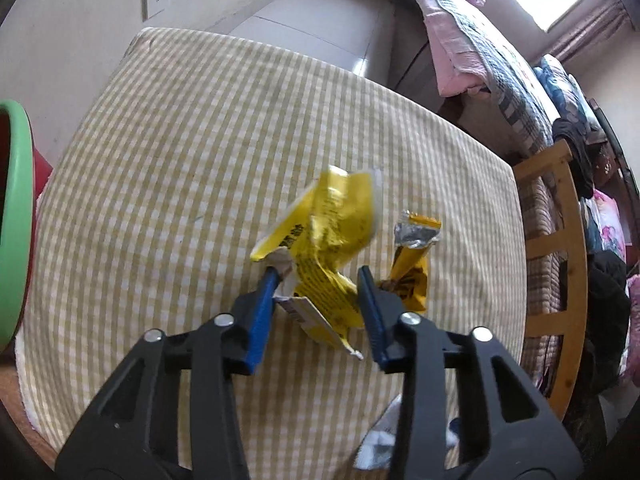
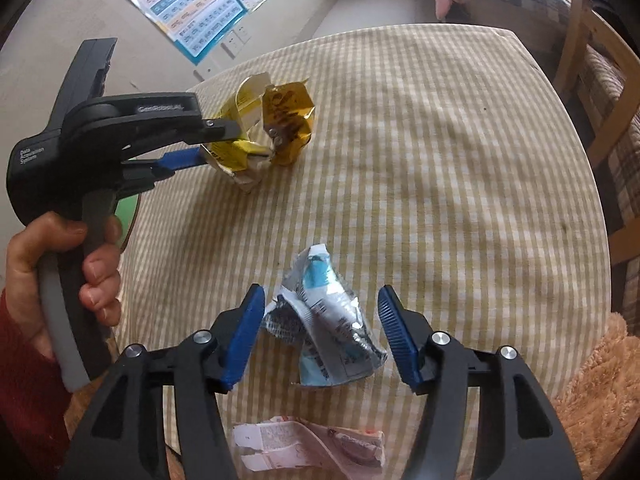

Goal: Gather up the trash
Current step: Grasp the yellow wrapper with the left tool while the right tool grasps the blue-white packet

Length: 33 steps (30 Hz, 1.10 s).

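The counter (image 2: 460, 168) carries a yellow-and-white checked cloth with four bits of trash on it. At its left edge stands a green bin (image 1: 14, 216). The left gripper (image 1: 318, 276), held in a hand (image 2: 60, 264) with a red sleeve, points steeply down at the far side of the counter; its jaws are partly closed and grasp a crumpled yellow wrapper (image 1: 324, 240), the left tip pressing its edge and the right one against its other side. Just beside it, touching the right jaw, lies a gold wrapper (image 1: 412, 264). The right gripper (image 2: 320, 300) hangs over the near side with its jaws released and wide, a crumpled blue-and-silver wrapper (image 2: 324, 320) lying on the cloth between them, untouched by either pad. Nearer still lies a flat pink wrapper (image 2: 308, 444).
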Each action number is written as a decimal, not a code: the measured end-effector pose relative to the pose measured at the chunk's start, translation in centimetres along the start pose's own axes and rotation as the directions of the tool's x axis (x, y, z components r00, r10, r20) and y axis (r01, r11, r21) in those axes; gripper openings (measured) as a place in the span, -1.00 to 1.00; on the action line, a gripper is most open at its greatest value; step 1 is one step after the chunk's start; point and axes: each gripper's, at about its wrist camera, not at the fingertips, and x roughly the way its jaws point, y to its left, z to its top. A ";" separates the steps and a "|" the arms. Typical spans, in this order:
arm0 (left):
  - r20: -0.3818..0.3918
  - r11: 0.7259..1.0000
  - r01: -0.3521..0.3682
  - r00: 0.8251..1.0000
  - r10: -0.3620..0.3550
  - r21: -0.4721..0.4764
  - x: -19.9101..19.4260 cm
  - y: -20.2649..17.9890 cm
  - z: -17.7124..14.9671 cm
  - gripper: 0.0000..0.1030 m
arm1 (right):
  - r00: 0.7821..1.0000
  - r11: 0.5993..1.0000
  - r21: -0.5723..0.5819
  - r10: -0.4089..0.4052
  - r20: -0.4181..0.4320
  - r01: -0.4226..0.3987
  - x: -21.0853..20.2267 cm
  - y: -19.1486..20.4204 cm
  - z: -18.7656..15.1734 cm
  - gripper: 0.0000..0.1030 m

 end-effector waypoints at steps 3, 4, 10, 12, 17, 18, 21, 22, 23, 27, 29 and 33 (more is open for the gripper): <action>-0.005 1.000 -0.005 1.000 0.005 0.017 -0.9 0.6 -0.5 -0.36 | 1.000 1.000 -0.009 0.006 -0.013 -0.007 0.0 -0.1 -0.4 0.15; -0.005 1.000 -0.004 1.000 0.004 0.023 -1.0 0.8 -0.6 -0.38 | 1.000 1.000 -0.010 0.008 -0.017 -0.008 -0.1 -0.2 -0.6 0.15; 0.012 0.998 -0.027 1.000 0.027 0.061 -2.5 0.9 -2.2 -0.37 | 1.000 1.000 -0.018 0.009 -0.021 -0.009 -0.7 -0.6 -1.0 0.15; 0.008 0.998 -0.023 1.000 0.022 0.058 -2.5 1.1 -2.6 -0.37 | 1.000 1.000 -0.009 0.011 -0.025 -0.011 -0.6 -0.7 -1.1 0.15; -0.015 1.000 0.015 1.000 -0.015 0.018 -2.2 1.5 -3.6 -0.14 | 0.999 1.000 0.008 0.023 -0.040 -0.023 -0.3 -0.8 -1.1 0.15; -0.017 1.000 0.021 1.000 -0.021 0.015 -2.2 1.5 -3.8 -0.14 | 0.999 1.000 0.010 0.024 -0.042 -0.023 -0.2 -0.7 -1.1 0.15; -0.030 1.000 0.006 1.000 -0.005 0.023 -1.6 1.4 -4.4 -0.14 | 0.999 1.000 0.015 0.021 -0.048 -0.020 0.0 -0.6 -0.9 0.15; -0.036 1.000 0.001 0.999 -0.001 0.021 -1.4 1.5 -4.5 -0.14 | 0.999 1.000 0.016 0.017 -0.048 -0.016 0.0 -0.6 -1.0 0.13; -0.044 1.000 0.006 0.999 -0.006 0.014 -1.1 1.7 -4.6 -0.23 | 0.999 1.000 0.019 0.009 -0.045 -0.009 0.0 -0.6 -1.0 -0.07; -0.035 1.000 0.012 0.999 -0.011 0.028 -1.4 1.4 -5.0 -0.33 | 0.999 1.000 0.023 0.012 -0.037 -0.011 -0.4 -0.4 -1.1 -0.63; -0.010 0.999 0.005 1.000 -0.005 0.042 -2.2 1.4 -5.2 -0.35 | 1.000 1.000 0.010 0.006 -0.017 -0.006 -0.9 -0.1 -1.0 -0.64; 0.048 0.999 0.009 0.999 -0.011 0.041 -4.9 1.6 -5.4 -0.38 | 0.999 1.000 0.004 0.016 0.041 -0.017 -2.6 0.7 -0.6 -0.64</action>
